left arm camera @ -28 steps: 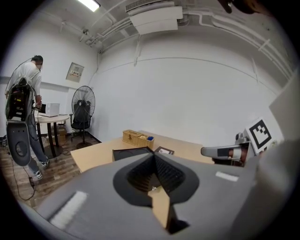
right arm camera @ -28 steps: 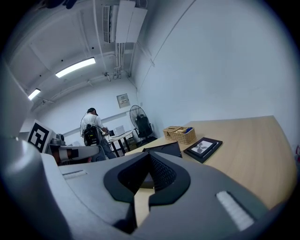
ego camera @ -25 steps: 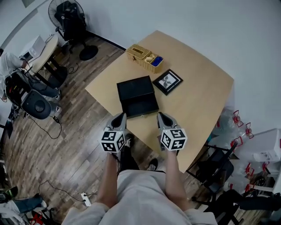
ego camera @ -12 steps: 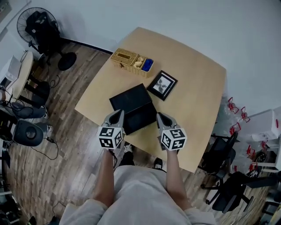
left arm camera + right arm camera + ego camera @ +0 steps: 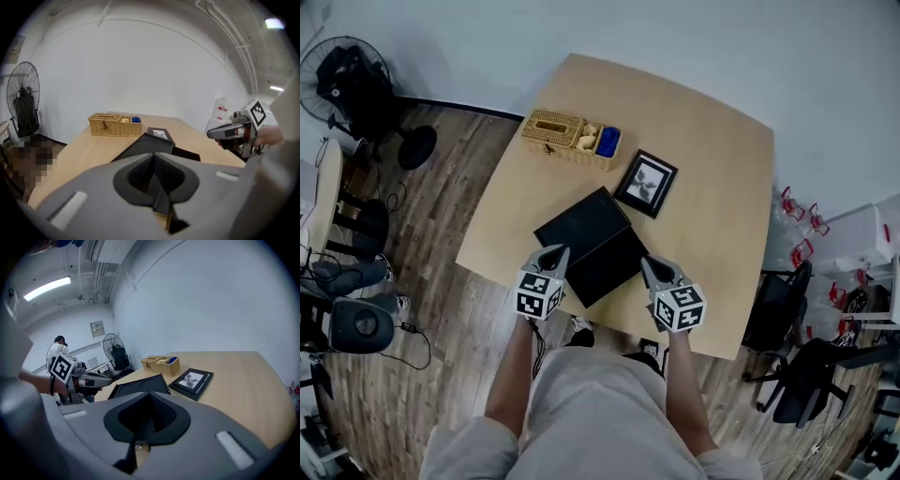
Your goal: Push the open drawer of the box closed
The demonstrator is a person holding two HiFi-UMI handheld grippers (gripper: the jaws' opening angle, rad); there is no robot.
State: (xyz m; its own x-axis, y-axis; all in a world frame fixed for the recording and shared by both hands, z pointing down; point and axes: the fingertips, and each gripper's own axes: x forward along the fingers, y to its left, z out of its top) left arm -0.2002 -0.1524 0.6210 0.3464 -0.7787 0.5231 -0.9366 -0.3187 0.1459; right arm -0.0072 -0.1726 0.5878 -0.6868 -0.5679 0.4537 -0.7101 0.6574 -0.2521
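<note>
The right gripper (image 5: 149,397), jaws pressed together with nothing between them, points over a black box (image 5: 138,386) on a wooden table (image 5: 243,380). A framed picture (image 5: 192,380) and a wicker basket (image 5: 161,365) lie beyond. The left gripper (image 5: 89,379) hovers at left.

Bare table (image 5: 717,234) runs down the whole right side, open from near edge to far. The open drawer (image 5: 614,265) juts toward the near edge, with the left gripper (image 5: 555,253) and right gripper (image 5: 654,266) flanking it, one close at each side. Past the box (image 5: 579,225), the picture frame (image 5: 646,184) crowds its far right corner. The wicker basket (image 5: 570,139) blocks the far left, though a bare strip lies between basket and box.
</note>
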